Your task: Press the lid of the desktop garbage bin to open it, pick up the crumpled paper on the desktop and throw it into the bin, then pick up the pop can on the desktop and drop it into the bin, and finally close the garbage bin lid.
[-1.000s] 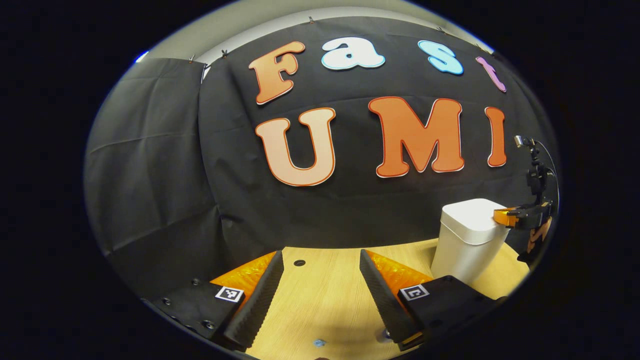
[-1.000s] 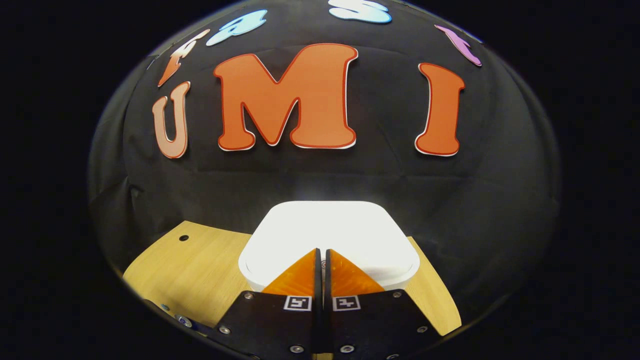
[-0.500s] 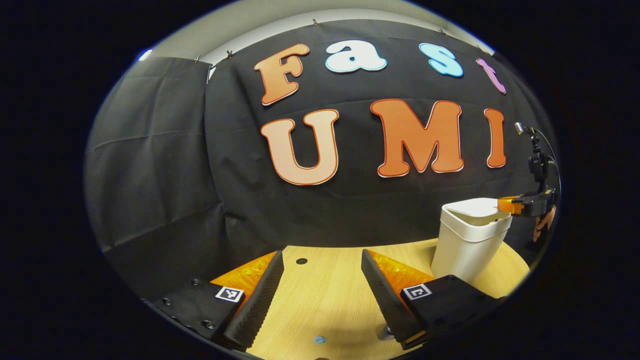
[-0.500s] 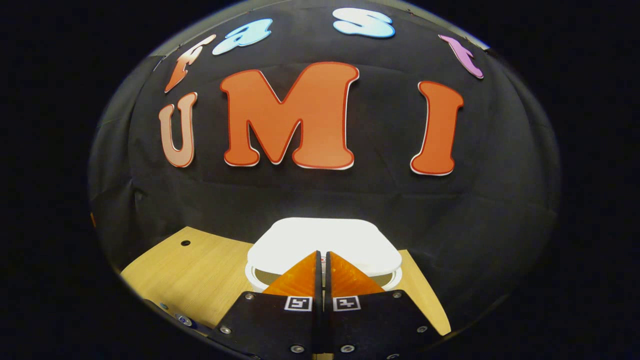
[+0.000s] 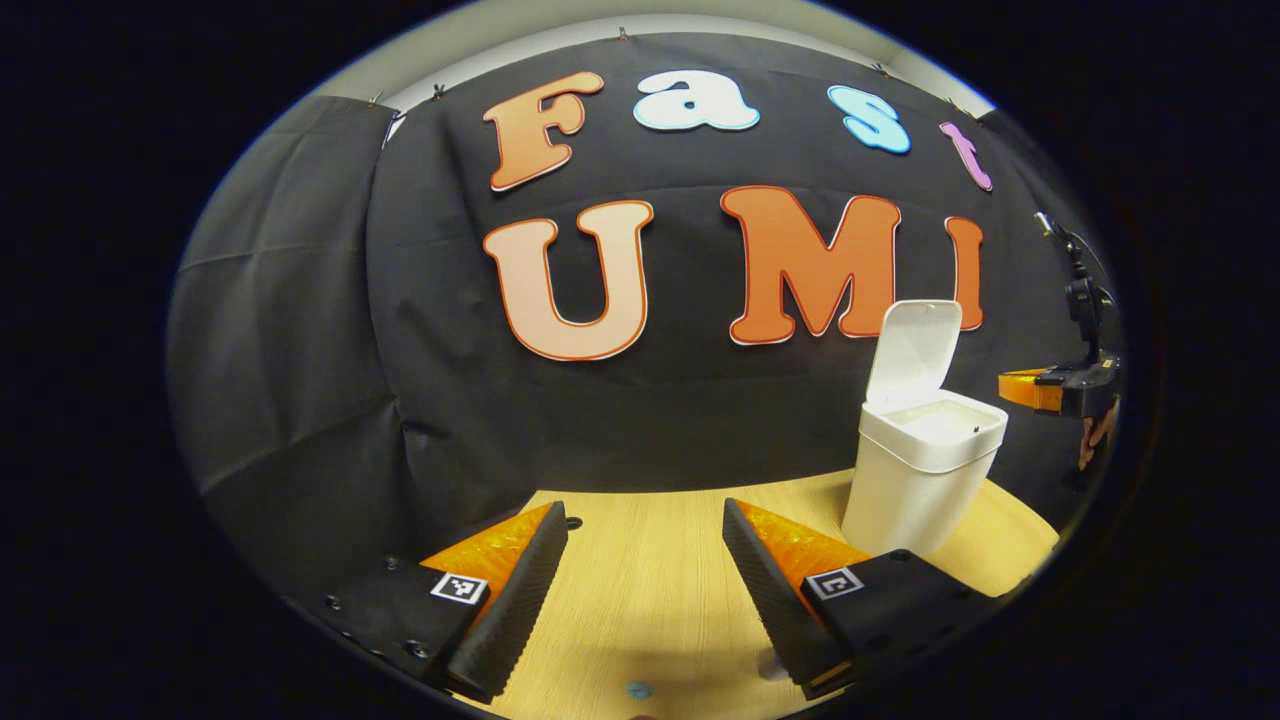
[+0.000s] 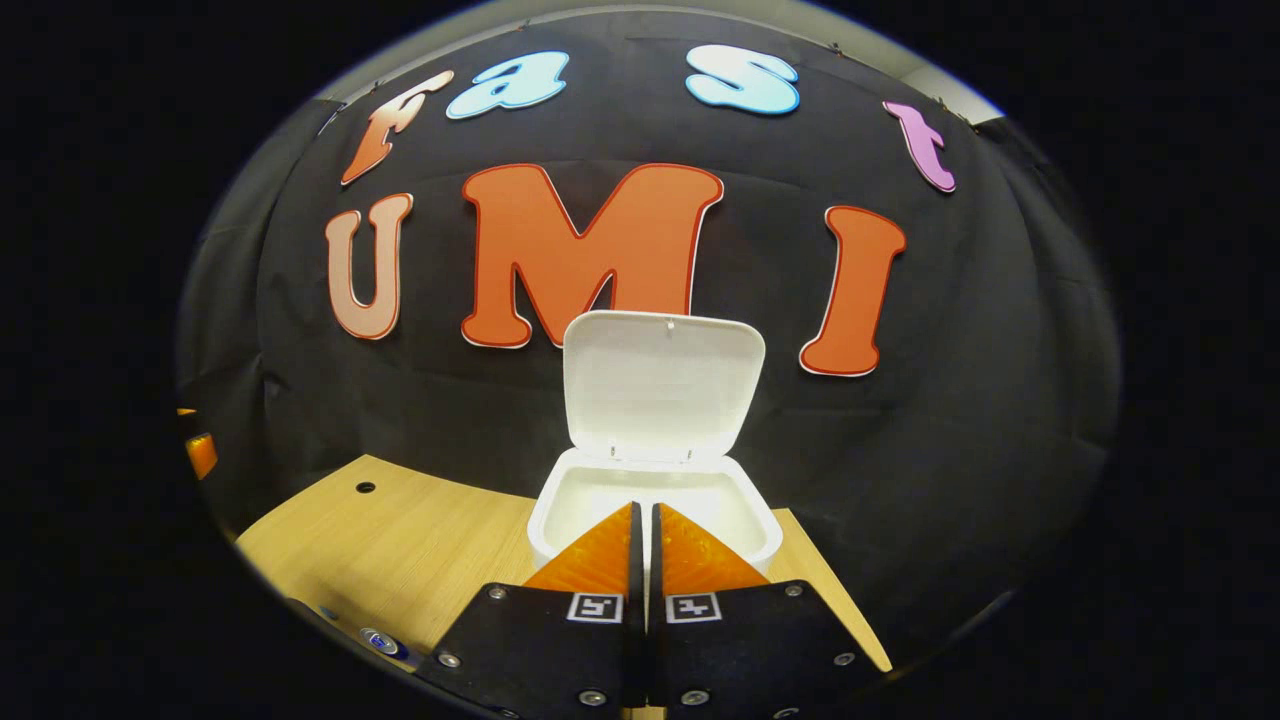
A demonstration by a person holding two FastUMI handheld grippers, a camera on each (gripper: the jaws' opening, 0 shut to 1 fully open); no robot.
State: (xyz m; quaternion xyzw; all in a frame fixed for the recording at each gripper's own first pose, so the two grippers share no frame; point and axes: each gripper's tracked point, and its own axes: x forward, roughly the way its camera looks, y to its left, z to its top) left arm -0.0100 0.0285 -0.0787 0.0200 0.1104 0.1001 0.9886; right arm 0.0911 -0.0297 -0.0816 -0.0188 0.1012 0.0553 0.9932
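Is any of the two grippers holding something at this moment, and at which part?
Nothing is held. The left gripper is open above the table; the right gripper is shut on nothing, before the open bin.

The left gripper holds its fingers wide apart; the right gripper (apparently level) has its fingers pressed together.

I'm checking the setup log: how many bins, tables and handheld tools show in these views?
Bin: 1, the white bin, its lid up
Table: 1, the wooden table
Tools: 2, the left tool open and the right tool shut
Total: 4
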